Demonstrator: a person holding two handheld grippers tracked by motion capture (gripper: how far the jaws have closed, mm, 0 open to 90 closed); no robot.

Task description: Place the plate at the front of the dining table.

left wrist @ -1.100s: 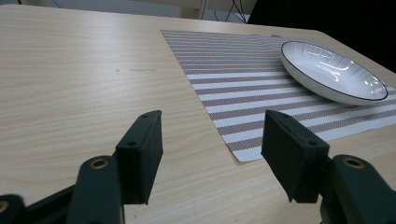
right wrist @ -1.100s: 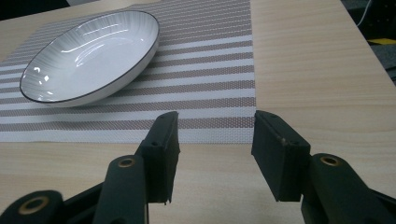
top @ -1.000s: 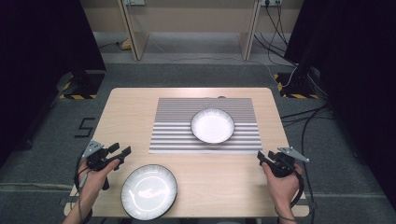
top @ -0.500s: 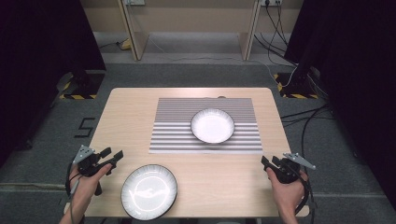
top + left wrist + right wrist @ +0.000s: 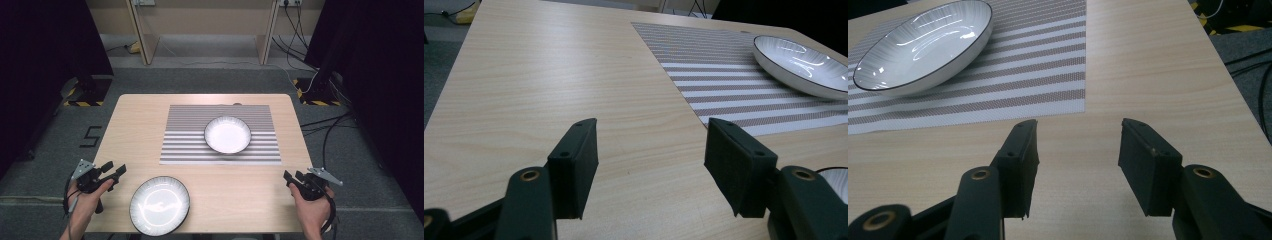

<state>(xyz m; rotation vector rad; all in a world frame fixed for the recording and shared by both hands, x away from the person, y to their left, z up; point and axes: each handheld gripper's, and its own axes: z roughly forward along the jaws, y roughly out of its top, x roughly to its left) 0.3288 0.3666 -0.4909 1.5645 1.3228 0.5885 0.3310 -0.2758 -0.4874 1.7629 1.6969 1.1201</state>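
both tools have drawn back to the surface's near corners, left tool (image 5: 102,174) at 8 o'clock, right tool (image 5: 299,181) at 4, jaws apart, empty; bowl (image 5: 227,134) on mat (image 5: 185,140), plate (image 5: 159,204) at 6: likely finished.

Left tool (image 5: 114,171) and right tool (image 5: 292,176) flank a plate (image 5: 159,205); a bowl (image 5: 227,134) lies beyond on the striped mat (image 5: 187,135).
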